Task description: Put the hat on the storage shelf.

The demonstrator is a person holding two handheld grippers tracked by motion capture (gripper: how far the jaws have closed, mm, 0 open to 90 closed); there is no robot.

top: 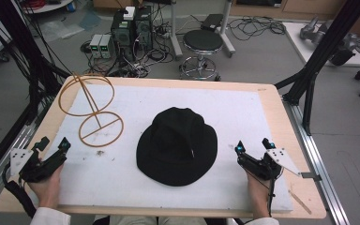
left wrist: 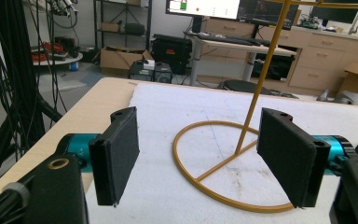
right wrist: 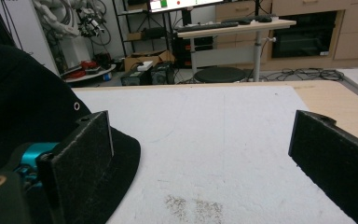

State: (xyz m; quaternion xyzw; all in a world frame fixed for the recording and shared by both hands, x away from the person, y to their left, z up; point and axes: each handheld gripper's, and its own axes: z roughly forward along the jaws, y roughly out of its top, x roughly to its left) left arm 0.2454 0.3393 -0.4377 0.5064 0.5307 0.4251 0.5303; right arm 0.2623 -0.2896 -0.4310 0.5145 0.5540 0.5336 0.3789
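Observation:
A black brimmed hat [top: 177, 146] lies crown up in the middle of the white mat [top: 243, 108]. At the mat's back left stands a golden wire hat stand [top: 93, 110], a round base with a slanted rod and a ring on top. My left gripper [top: 51, 144] rests at the front left, open and empty, looking at the hat stand [left wrist: 228, 163]. My right gripper [top: 253, 145] rests at the front right, open and empty. In the right gripper view the hat [right wrist: 32, 116] lies just beyond the left jaw, not touching it.
The wooden table [top: 286, 140] carries the mat. Behind it on the floor stand a black stool [top: 202, 44], computer boxes [top: 131, 28] and tangled cables. Black frame posts [top: 323, 51] rise at the right, and cables hang at the left.

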